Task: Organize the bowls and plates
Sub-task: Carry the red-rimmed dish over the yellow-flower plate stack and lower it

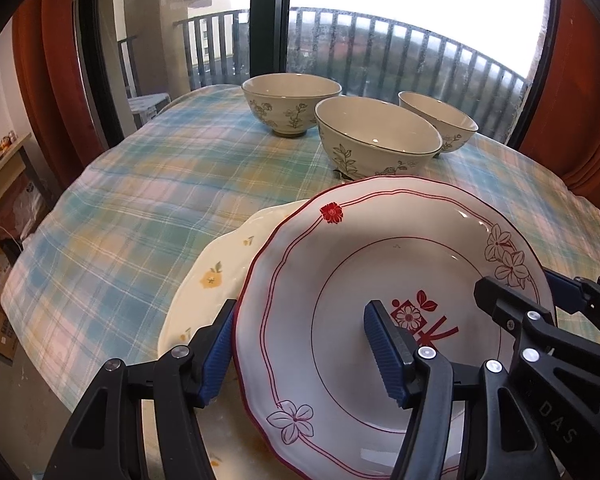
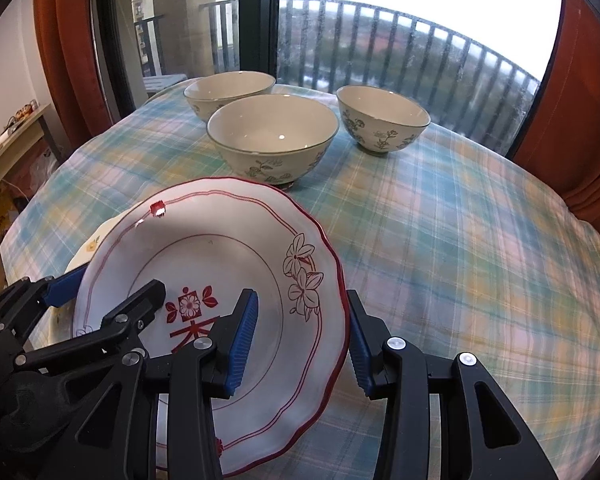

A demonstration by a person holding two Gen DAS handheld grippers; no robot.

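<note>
A home dining spot in a high-rise flat is indicated: a checked tablecloth (image 1: 140, 208) is spread over the table, rust curtains (image 1: 48, 92) are hung at nine and three o'clock, and a balcony railing (image 1: 380, 52) is seen at twelve.

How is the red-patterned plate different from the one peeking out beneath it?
The red-rimmed plate is white with dark red line flowers and a red rim; the cream plate carries small yellow flowers and no coloured rim. The red-rimmed plate sits on top, tilted, with the left gripper and right gripper each straddling its edge; the cream plate lies underneath, mostly covered, on the checked tablecloth. Both have wavy, scalloped edges.
</note>
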